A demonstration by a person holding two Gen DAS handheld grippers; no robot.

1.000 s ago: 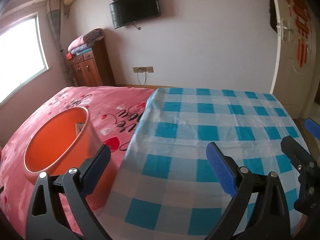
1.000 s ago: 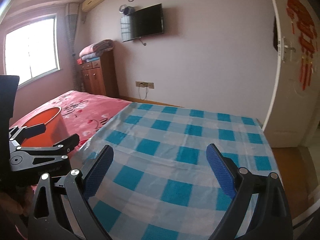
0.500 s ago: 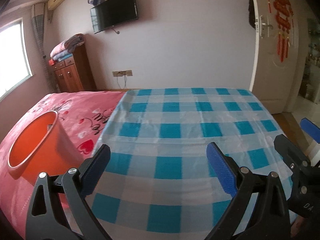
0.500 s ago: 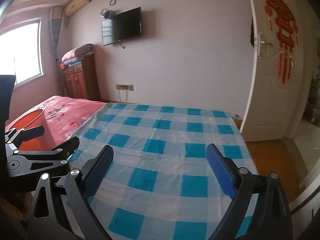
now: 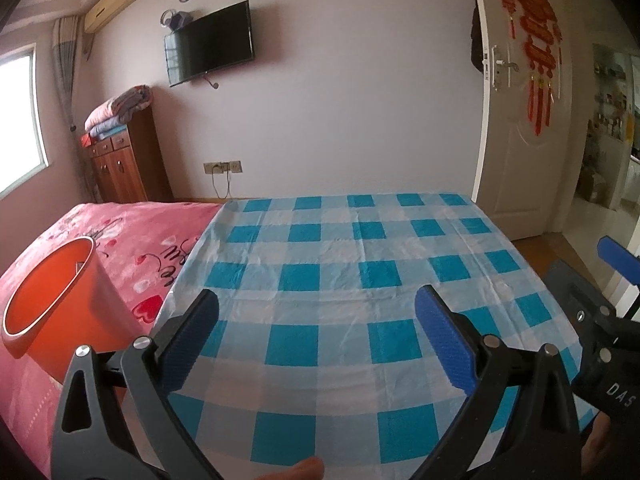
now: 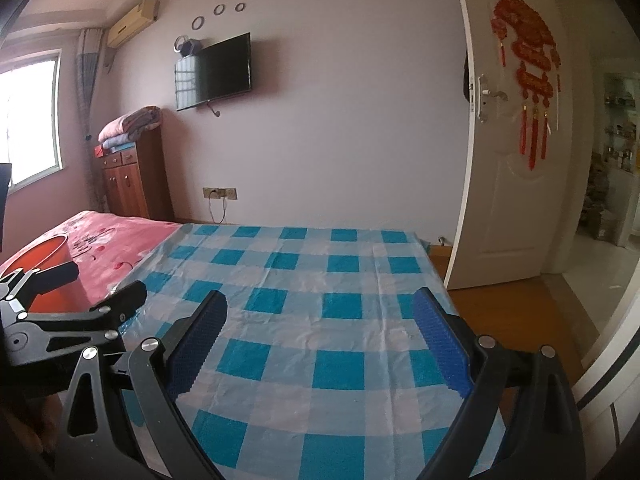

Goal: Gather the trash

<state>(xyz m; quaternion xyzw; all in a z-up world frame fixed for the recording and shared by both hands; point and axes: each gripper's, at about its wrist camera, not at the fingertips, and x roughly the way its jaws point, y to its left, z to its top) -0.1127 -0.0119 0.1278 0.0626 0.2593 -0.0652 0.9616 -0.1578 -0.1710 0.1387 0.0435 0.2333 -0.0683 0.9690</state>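
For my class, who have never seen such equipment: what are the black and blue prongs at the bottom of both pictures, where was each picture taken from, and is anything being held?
No robot: a person holds two hand tools, each with a camera looking along its two fingers. The left gripper and right gripper both stand open, holding nothing. Each view also catches the other tool at its edge. Below lies a blue checked cloth on a bed with a pink bedspread. An orange bucket stands on the pink part. No trash shows on the cloth.
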